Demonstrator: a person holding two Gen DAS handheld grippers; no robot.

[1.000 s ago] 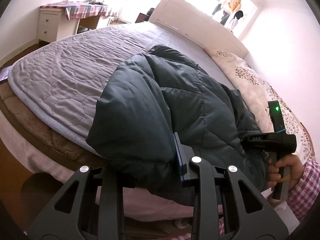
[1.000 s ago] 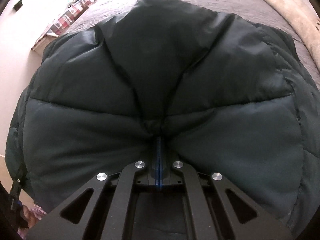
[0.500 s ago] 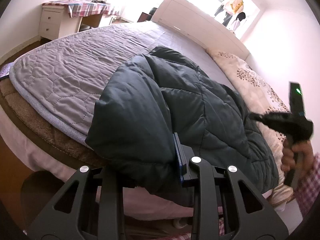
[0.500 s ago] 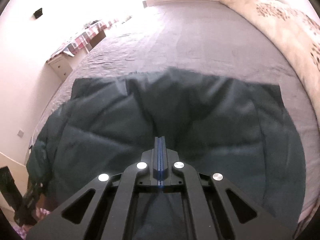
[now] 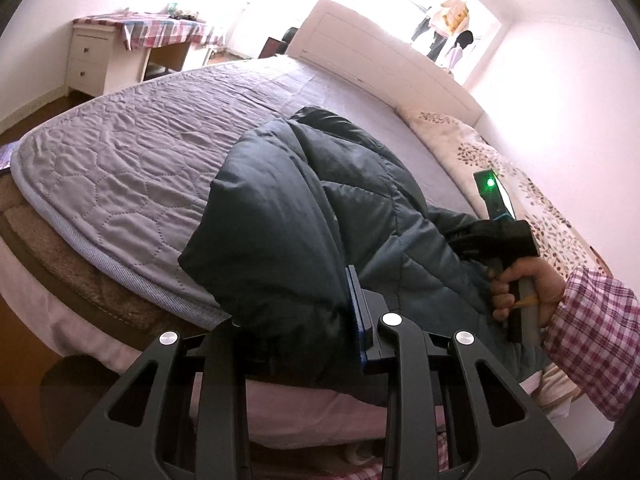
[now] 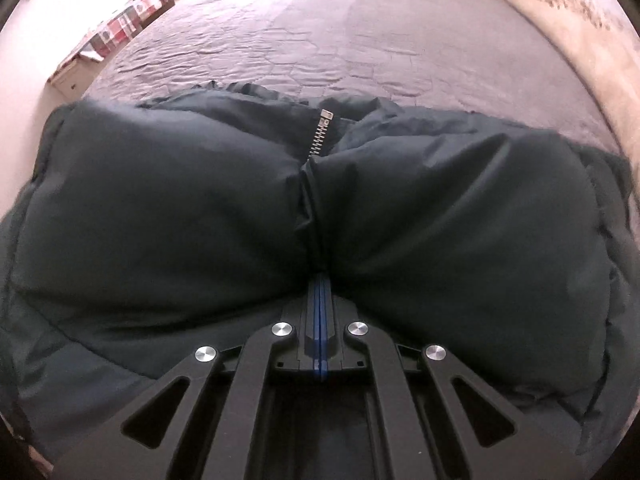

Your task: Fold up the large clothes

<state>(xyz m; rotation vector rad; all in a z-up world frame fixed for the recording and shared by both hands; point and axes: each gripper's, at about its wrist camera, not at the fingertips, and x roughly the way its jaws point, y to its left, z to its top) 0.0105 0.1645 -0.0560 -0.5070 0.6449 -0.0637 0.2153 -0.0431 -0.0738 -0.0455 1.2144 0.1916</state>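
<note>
A dark green quilted puffer jacket (image 5: 320, 208) lies bunched on the near part of the bed; it fills the right wrist view (image 6: 200, 216), where a silver zipper (image 6: 320, 132) shows. My left gripper (image 5: 296, 320) holds a thick fold of the jacket between its jaws at the bed's edge; the left finger is hidden by the fabric. My right gripper (image 6: 319, 276) is shut on a pinch of the jacket, which bulges either side. It also shows in the left wrist view (image 5: 500, 240), held by a hand in a plaid sleeve.
The bed has a grey quilted cover (image 5: 140, 152) and a white headboard (image 5: 380, 60). A floral duvet (image 5: 520, 184) lies along the right side. A white desk with a checked cloth (image 5: 120, 48) stands at the far left. Wooden floor lies to the left.
My right gripper, free above the jacket half a second ago, has come down and shut on a fold of it. My left gripper kept its hold.
</note>
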